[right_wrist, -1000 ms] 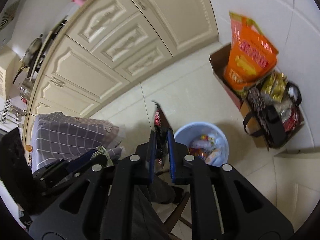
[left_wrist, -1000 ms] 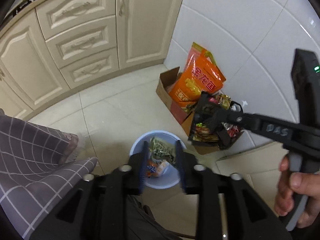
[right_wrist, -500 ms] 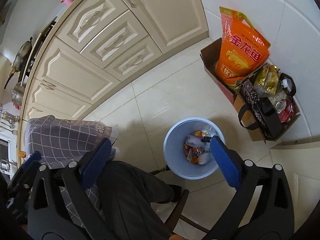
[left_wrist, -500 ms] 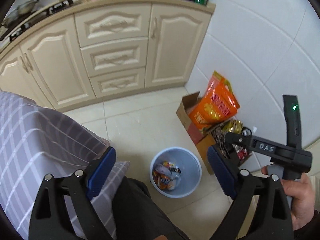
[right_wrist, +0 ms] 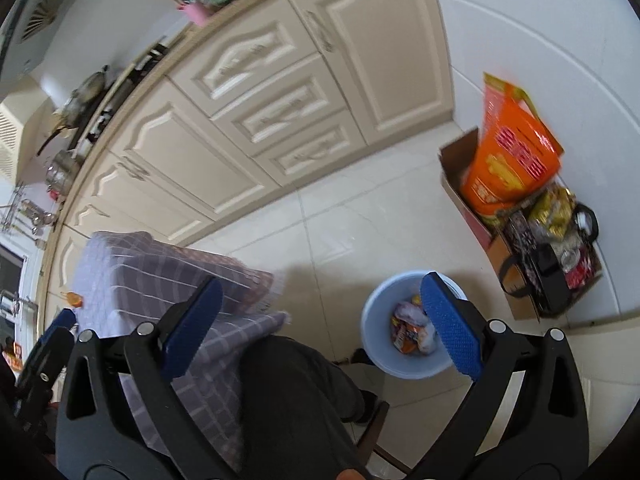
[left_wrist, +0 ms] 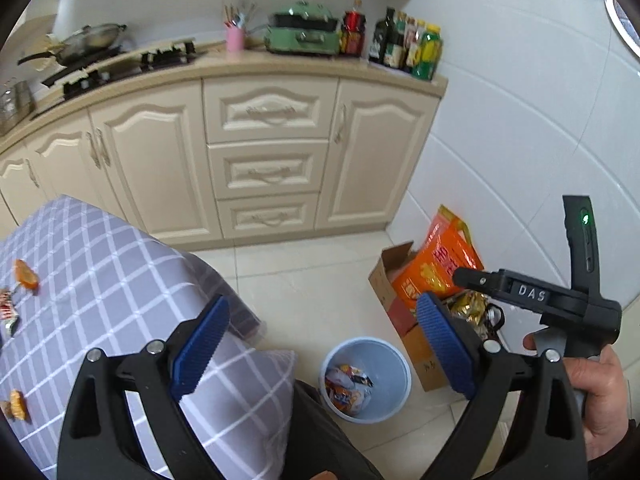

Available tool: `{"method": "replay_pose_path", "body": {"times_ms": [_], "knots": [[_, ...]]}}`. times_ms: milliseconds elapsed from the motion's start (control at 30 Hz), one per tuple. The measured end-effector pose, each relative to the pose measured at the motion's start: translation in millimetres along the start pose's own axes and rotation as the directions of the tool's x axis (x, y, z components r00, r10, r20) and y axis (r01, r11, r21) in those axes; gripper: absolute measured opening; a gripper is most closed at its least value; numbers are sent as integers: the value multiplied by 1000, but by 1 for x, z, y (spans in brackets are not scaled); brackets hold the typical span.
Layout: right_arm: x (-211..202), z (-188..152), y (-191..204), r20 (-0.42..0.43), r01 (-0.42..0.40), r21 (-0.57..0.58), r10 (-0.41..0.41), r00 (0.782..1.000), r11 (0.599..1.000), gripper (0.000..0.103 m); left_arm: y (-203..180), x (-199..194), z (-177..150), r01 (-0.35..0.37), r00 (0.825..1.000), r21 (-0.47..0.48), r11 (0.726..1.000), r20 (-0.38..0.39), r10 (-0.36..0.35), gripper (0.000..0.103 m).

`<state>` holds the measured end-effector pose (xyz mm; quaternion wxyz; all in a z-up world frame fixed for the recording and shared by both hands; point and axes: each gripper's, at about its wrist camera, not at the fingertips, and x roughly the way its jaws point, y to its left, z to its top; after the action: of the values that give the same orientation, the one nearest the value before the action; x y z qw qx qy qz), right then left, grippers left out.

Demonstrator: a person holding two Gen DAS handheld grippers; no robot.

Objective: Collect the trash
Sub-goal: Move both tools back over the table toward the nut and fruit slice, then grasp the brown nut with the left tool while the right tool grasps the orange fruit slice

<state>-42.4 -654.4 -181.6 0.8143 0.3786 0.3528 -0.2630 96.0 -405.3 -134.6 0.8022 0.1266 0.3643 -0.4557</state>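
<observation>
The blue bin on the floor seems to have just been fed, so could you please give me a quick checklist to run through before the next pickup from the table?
1. Left gripper empty, jaws wide after just opening: ok.
2. Right gripper empty, jaws wide after just opening: ok.
3. Blue bin upright on the floor, wrappers inside: ok.
4. Room left in the bin: ok, wrappers lie low.
5. Trash left on the checked tablecloth: not ok, orange scraps and a wrapper at its left edge remain.
6. Trash dropped beside the bin: cannot tell, floor partly hidden.
</observation>
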Motion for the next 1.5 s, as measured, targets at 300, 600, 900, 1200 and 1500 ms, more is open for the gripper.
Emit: {"method": "replay_pose_path", "body": {"times_ms": [300, 600, 900, 1200, 1500], "knots": [[-17, 6, 85, 33, -119, -140, 125, 992, 983, 97, 51, -61, 4, -97, 987, -79, 992, 121, 106, 93], [-18, -5, 173, -5, -226, -274, 234, 972, 935, 97, 126, -122, -10, -181, 956, -226, 957, 188, 225, 94], [3, -46, 272, -131, -327, -441, 301, 945, 836, 97, 215, -170, -55, -319, 901, -395, 861, 155, 405, 94], [41, -116, 357, -308, -425, -583, 296, 904, 692, 97, 281, -186, -117, -438, 861, -463, 771, 30, 508, 94], [65, -162, 381, -377, -437, -670, 233, 897, 600, 97, 303, -150, -146, -465, 873, -437, 770, -82, 480, 93]]}}
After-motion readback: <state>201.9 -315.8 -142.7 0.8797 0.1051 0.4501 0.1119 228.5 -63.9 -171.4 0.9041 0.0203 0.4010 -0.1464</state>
